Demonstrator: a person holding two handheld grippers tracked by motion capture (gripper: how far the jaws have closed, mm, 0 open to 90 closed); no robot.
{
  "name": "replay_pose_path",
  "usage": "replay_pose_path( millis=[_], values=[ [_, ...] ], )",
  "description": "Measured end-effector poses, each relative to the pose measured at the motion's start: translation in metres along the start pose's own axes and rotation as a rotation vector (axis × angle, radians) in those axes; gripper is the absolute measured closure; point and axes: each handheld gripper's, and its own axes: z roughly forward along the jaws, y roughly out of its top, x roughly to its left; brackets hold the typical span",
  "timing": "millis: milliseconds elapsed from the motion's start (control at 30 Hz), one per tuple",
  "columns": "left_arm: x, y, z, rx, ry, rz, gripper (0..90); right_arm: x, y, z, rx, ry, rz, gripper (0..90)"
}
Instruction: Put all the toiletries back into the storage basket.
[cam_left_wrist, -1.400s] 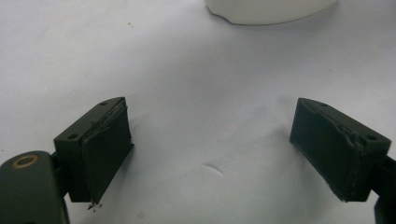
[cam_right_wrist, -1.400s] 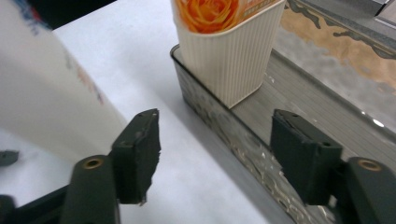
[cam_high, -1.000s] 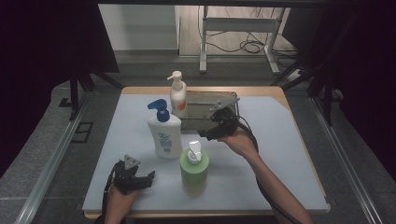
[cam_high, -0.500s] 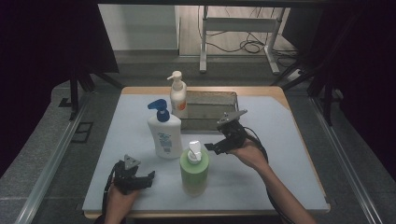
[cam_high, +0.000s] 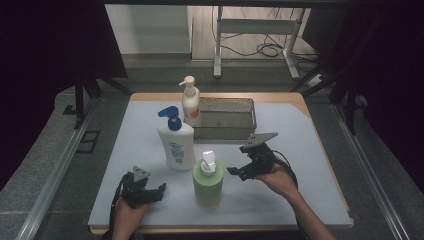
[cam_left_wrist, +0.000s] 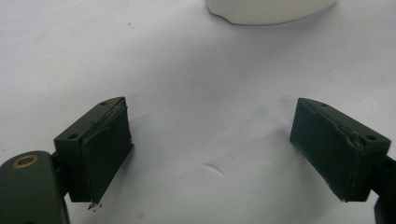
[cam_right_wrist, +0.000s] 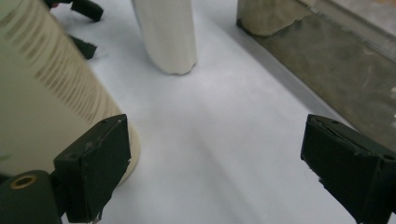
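R gripper (cam_high: 239, 172) sits just right of the green pump bottle (cam_high: 208, 180), jaws spread wide w/ nothing between them; they've just been opening. In the right gripper view the bottle's wall is right by the left jaw; can't tell if touching. Bottle stands upright near the desk's (cam_high: 300, 200) front edge, about mid-width. L gripper (cam_high: 156, 192) rests at the front-left, jaws wide apart, empty. Blue-cap bottle (cam_high: 175, 145) stands behind the green one; white pump bottle (cam_high: 190, 102) & wire basket (cam_high: 225, 119) toward the back edge.
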Motion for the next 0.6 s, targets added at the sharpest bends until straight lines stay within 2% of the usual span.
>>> replay_pose_path(
  millis=[233, 433, 600],
  values=[
    [0.0, 0.0, 0.0, 0.001, 0.0, 0.0, 12.1, 0.01, -0.017, -0.008, -0.013, 0.025, 0.008, 8.0],
    [-0.001, 0.0, 0.0, 0.0, 0.001, -0.005, 12.1, 0.022, -0.025, -0.012, -0.027, 0.045, -0.007, 5.4],
    [0.0, 0.0, 0.0, 0.0, 0.001, -0.005, 12.1, 0.039, -0.027, -0.011, -0.027, 0.082, -0.034, 2.2]
  ],
)
